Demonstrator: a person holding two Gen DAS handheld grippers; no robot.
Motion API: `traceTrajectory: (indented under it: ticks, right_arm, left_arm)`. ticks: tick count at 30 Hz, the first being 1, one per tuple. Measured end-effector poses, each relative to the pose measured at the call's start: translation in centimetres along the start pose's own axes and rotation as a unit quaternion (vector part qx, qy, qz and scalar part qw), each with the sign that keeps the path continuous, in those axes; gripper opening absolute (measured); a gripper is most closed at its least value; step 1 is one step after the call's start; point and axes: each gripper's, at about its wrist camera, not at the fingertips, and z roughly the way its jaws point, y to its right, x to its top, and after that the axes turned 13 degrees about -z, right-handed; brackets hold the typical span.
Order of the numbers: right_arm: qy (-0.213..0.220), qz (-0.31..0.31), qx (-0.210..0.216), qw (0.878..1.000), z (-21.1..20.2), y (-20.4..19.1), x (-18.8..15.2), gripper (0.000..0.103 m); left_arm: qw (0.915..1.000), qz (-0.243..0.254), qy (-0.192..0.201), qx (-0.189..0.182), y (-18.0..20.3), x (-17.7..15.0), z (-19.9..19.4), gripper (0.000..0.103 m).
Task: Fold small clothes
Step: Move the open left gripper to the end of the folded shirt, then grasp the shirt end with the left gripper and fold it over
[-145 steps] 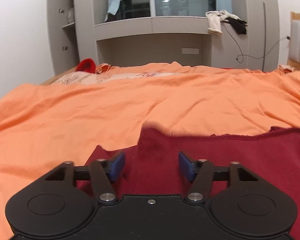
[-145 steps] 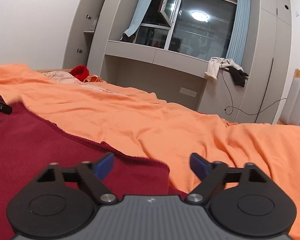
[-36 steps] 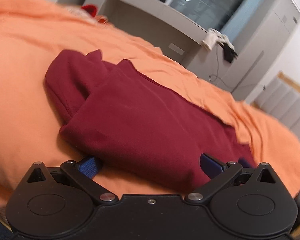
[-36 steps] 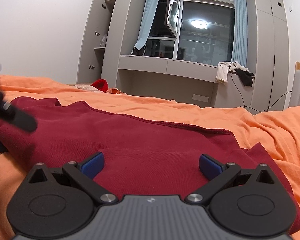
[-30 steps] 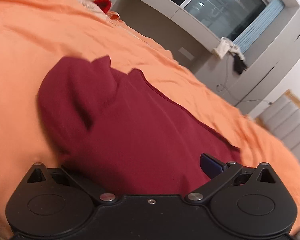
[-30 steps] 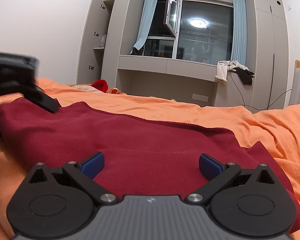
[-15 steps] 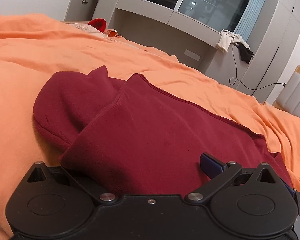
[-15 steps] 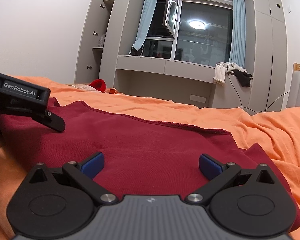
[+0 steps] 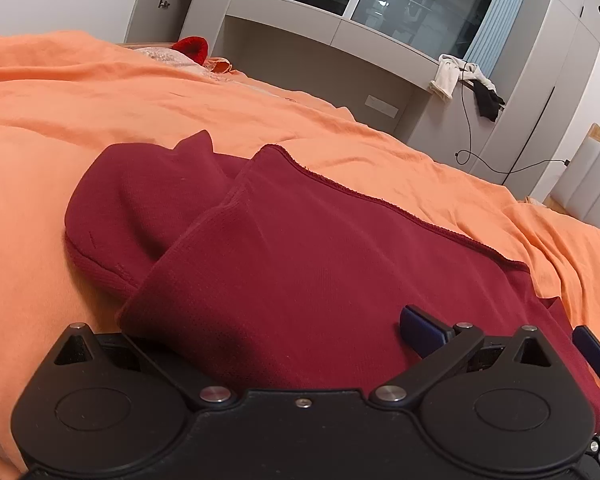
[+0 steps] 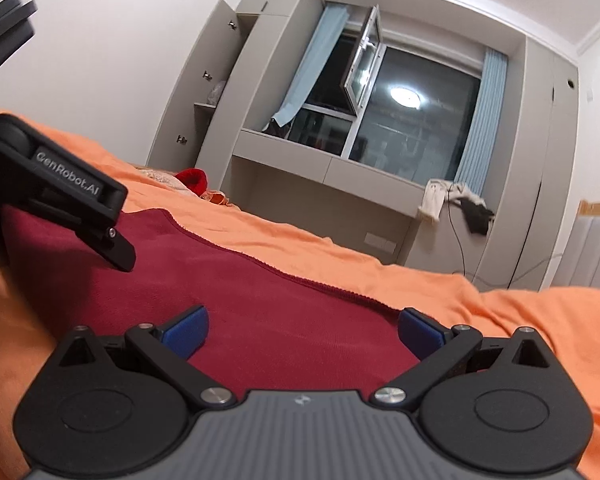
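bedroom with white walls (image 10: 112, 52) and a wide orange bedsheet (image 9: 100, 96) filling the foreground, wrinkled toward the right. far wall is grey built-in cabinetry (image 10: 540, 168) with an open-door shelf unit (image 10: 216, 92) on the left, a recessed ledge under a dark window (image 10: 412, 112) with one pane swung open, pale blue curtains (image 10: 474, 120) either side and a ceiling lamp reflection (image 10: 406, 96) in the glass. clothes (image 10: 456, 200) draped on the ledge, a black cable (image 9: 500, 168) trailing down the cabinet, a padded headboard (image 10: 596, 252) at the right edge, something red (image 10: 192, 178) on the bed's far side.
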Motion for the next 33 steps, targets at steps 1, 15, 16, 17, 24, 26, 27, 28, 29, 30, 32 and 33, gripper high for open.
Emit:
traceTrajectory:
  ticks: [1, 15, 16, 17, 24, 26, 27, 28, 29, 30, 32, 33]
  right_arm:
    - [-0.001, 0.0, 0.003, 1.0, 0.1, 0.0, 0.0, 0.103]
    - [0.013, -0.077, -0.015, 0.997, 0.7, -2.4, 0.0, 0.103]
    - [0.013, -0.076, -0.014, 0.997, 0.8, -2.4, 0.0, 0.103]
    - [0.013, -0.075, -0.013, 0.997, 0.8, -2.4, 0.0, 0.103]
    - [0.032, -0.052, 0.017, 0.998, 0.8, -1.0, 0.7, 0.103]
    - [0.025, -0.041, 0.024, 0.999, 0.8, -0.8, 0.7, 0.103]
    - [0.019, -0.042, 0.028, 0.999, 1.0, -0.9, 0.7, 0.103]
    - [0.013, -0.046, 0.029, 0.998, 1.2, -0.9, 0.7, 0.103]
    - [0.01, -0.052, 0.028, 0.998, 1.1, -1.0, 0.6, 0.103]
    - [0.01, -0.054, 0.027, 0.998, 1.1, -1.2, 0.6, 0.103]
    - [0.01, -0.056, 0.029, 0.998, 0.9, -1.2, 0.6, 0.103]
    - [0.009, -0.057, 0.033, 0.998, 1.0, -1.0, 0.6, 0.103]
  left_arm:
    - [1.0, 0.0, 0.0, 0.0, 0.0, 0.0, 0.0, 0.102]
    - [0.9983, -0.052, 0.015, -0.023, -1.0, 0.3, -0.5, 0.102]
    - [0.9976, -0.061, 0.019, -0.027, -1.2, 0.3, -0.6, 0.102]
    - [0.9968, -0.069, 0.024, -0.031, -1.3, 0.3, -0.7, 0.102]
    - [0.9914, -0.114, 0.059, -0.024, -2.4, 0.3, -1.5, 0.083]
    - [0.9899, -0.125, 0.063, -0.022, -2.8, 0.5, -1.6, 0.076]
    - [0.9896, -0.127, 0.064, -0.019, -2.9, 0.6, -1.7, 0.071]
    - [0.9893, -0.128, 0.067, -0.016, -2.9, 0.6, -1.7, 0.064]
    - [0.9892, -0.129, 0.069, -0.014, -3.0, 0.7, -1.7, 0.059]
    - [0.9892, -0.129, 0.069, -0.011, -3.0, 0.8, -1.6, 0.05]
    - [0.9888, -0.132, 0.068, -0.01, -3.0, 1.2, -1.3, 0.036]
    - [0.9888, -0.133, 0.066, -0.01, -2.9, 1.4, -1.2, 0.031]
